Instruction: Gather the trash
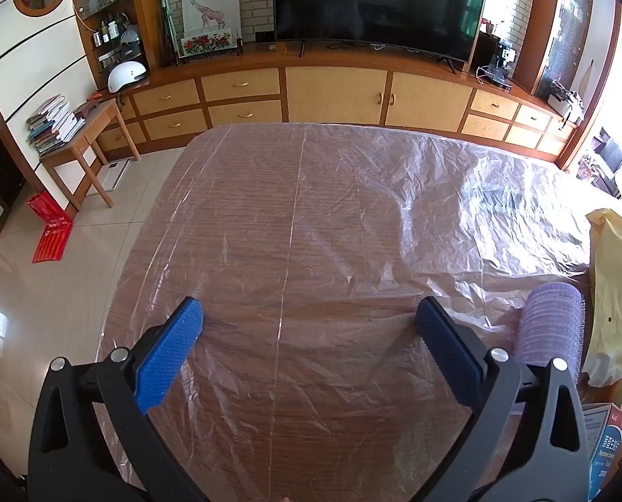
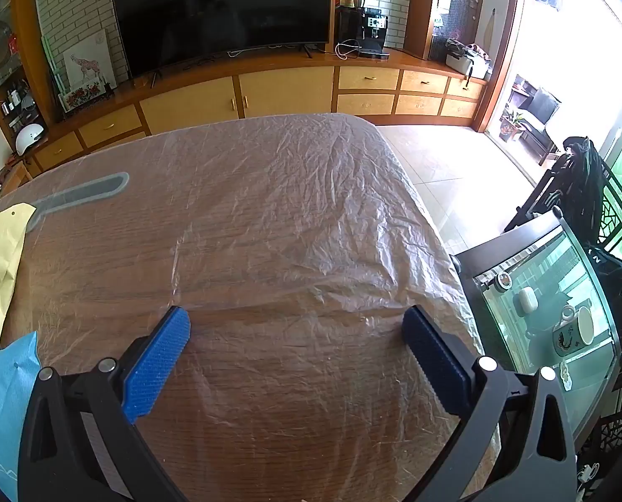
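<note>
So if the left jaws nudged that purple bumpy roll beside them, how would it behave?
The purple bumpy roll lies on its side, so it would probably roll. It looks like bubble wrap: likely light and squashy. The plastic sheet under it may let it slide.

Yellow bag [image 1: 616,293] cut off at right edge, its lettering partial, blue bag [image 2: 5,401] cropped at left edge

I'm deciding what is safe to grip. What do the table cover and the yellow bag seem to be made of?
Table cover: thin clear plastic film, glossy; it wrinkles, glares, and wood grain shows through.
Yellow bag: probably matte non-woven fabric or paper; it lies in soft folds with dull printed lettering, so hard to tell which.
</note>
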Motion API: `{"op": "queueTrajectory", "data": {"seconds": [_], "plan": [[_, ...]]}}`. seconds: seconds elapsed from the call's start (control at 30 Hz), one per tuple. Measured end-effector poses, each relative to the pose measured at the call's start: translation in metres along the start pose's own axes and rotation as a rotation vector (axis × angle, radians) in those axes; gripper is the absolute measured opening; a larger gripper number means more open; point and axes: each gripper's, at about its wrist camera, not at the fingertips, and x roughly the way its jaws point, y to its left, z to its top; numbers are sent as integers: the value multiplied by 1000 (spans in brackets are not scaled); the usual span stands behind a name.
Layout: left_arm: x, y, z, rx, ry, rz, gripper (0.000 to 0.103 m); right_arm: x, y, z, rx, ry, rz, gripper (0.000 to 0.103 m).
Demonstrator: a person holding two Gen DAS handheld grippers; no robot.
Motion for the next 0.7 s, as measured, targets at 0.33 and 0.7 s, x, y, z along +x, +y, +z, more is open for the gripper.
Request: {"op": "queueTrajectory", "data": {"seconds": [0.33,0.7], "plan": [[0,-1,0,4,-2,6,102,0,0,0,0,0,0,99],[0,0,0,4,-2,6,102,0,0,0,-1,0,-1,99]]}}
